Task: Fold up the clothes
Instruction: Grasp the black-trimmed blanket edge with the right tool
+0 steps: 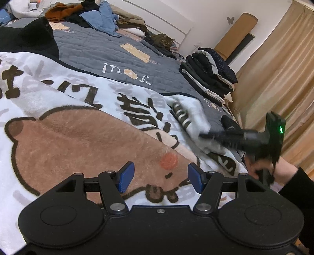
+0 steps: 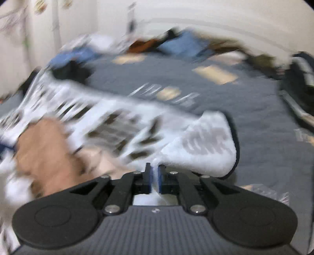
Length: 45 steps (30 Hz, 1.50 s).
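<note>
A white fleece garment (image 1: 74, 125) with a brown bear print and dark lettering lies spread on the bed. My left gripper (image 1: 161, 177) is open and empty, its blue pads (image 1: 126, 176) just above the bear print. My right gripper (image 2: 155, 178) is shut on a corner of the same fleece garment (image 2: 200, 141), which is lifted and folded over; that view is blurred by motion. The right gripper also shows in the left wrist view (image 1: 204, 135) at the garment's right edge, blurred.
A grey quilted bedspread (image 1: 109, 51) covers the bed. A stack of folded dark clothes (image 1: 210, 72) sits at the right edge. A heap of unfolded clothes (image 1: 94, 17) lies at the far end, with a cat (image 1: 163, 40) beside it. Tan curtains (image 1: 278, 74) hang on the right.
</note>
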Tool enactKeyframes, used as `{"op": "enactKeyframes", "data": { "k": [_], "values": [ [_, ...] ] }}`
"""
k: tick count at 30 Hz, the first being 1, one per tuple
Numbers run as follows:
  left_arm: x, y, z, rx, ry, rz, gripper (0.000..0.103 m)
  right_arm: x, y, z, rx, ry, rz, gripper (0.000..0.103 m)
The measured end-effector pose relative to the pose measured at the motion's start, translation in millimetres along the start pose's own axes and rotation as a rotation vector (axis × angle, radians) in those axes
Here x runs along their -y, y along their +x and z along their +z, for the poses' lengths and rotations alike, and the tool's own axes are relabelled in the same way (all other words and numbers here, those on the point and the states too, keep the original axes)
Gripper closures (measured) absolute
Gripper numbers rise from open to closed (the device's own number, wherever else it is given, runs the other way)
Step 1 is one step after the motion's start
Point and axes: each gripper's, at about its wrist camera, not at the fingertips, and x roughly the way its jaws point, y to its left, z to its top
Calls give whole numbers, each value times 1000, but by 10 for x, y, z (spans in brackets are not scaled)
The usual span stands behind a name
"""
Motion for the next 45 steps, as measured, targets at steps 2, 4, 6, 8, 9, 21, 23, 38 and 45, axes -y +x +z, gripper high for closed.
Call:
{"op": "enactKeyframes", "data": {
  "k": [2, 4, 6, 8, 9, 21, 23, 38, 45],
  "values": [
    [-1, 1, 1, 0, -3, -2, 43, -168, 0, -30, -44, -40, 3, 95],
    [-4, -2, 2, 0, -4, -4, 43, -170, -64, -27, -32, -7, 8, 94],
    [-8, -5, 3, -1, -5, -6, 43, -53, -176, 2, 20, 80, 16, 88],
    [-15, -11, 6, 0, -10, -11, 43, 120, -304, 22, 85, 179, 35, 77],
    [-16, -14, 9, 1, -11, -14, 43, 225, -371, 26, 122, 231, 47, 69],
    [-12, -11, 7, -1, -12, -15, 43, 1102, -56, -195, 95, 420, -132, 56],
    [-15, -9, 8, -2, -11, -15, 43, 1133, 52, -229, 66, 429, -115, 56],
    [-24, -1, -8, -10, -13, -9, 43, 667, 444, -53, -4, 311, -14, 55],
    [-14, -5, -8, -11, -14, -15, 43, 482, 356, -14, 12, 288, -33, 92]
  ]
}}
